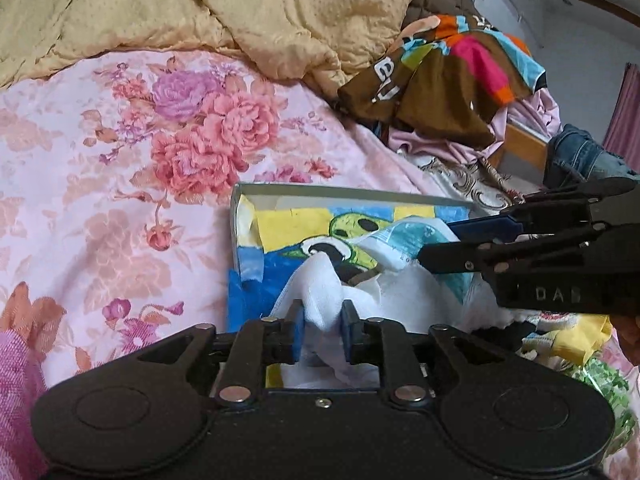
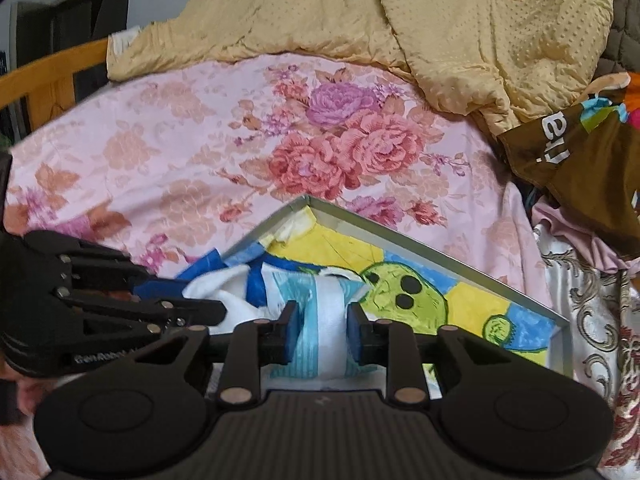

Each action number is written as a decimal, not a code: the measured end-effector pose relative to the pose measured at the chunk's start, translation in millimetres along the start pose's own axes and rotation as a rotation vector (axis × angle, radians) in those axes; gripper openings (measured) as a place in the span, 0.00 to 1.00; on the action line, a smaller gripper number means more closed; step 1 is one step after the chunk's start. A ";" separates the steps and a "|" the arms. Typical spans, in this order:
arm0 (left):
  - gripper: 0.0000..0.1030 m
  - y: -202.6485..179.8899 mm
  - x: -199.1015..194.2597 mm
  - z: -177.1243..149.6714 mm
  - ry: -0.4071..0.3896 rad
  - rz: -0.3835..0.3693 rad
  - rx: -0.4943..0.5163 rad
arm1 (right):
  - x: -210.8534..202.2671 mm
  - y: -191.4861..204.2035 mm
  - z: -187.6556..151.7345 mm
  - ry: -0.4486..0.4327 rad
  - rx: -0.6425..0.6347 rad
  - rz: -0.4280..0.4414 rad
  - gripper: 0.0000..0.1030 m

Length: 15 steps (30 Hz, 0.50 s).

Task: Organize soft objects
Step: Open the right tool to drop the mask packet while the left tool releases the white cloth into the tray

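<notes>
A white cloth with light blue print (image 1: 320, 300) lies over an open shallow box (image 1: 344, 191) whose inside shows a yellow, blue and green cartoon picture. My left gripper (image 1: 322, 330) is shut on a bunched white part of the cloth at the box's near edge. My right gripper (image 2: 322, 332) is shut on the cloth's white and light blue striped part (image 2: 328, 320). The right gripper also shows in the left wrist view (image 1: 440, 244), reaching in from the right. The left gripper shows in the right wrist view (image 2: 200, 300), coming from the left. The box (image 2: 400, 236) lies on the bed.
A pink floral bedsheet (image 1: 120, 160) covers the bed. A tan quilt (image 1: 200, 8) is bunched at the back. A pile of clothes with a brown multicoloured garment (image 1: 448, 80) and jeans (image 1: 576, 156) lies at the right. A wooden bed rail (image 2: 48, 76) stands at the left.
</notes>
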<state>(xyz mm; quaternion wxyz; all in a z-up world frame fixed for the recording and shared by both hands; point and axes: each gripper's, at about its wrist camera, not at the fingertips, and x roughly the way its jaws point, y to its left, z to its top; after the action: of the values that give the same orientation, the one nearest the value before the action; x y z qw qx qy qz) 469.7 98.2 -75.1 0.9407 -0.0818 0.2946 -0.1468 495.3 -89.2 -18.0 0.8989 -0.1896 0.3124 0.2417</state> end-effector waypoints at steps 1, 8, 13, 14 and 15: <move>0.20 -0.3 -0.5 -0.5 0.001 0.003 0.000 | 0.2 1.6 -1.8 0.001 -0.011 -0.009 0.35; 0.39 -3.4 -9.5 -0.2 -0.015 0.026 0.002 | -6.0 7.1 -8.7 -0.016 -0.032 -0.056 0.49; 0.54 -8.7 -24.7 -2.3 -0.060 0.057 0.012 | -17.7 1.3 -12.1 -0.031 0.001 -0.063 0.59; 0.58 -9.9 -28.2 -2.9 -0.067 0.059 0.013 | -20.6 0.1 -13.1 -0.035 0.012 -0.062 0.60; 0.61 -10.9 -31.1 -2.9 -0.073 0.059 0.013 | -24.0 -0.9 -14.2 -0.040 0.024 -0.061 0.62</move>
<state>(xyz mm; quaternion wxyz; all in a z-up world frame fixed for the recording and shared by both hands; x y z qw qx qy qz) 441.2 97.8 -58.3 0.9552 -0.0722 0.2616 -0.1178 472.6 -104.6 -12.6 0.9140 -0.1836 0.2914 0.2143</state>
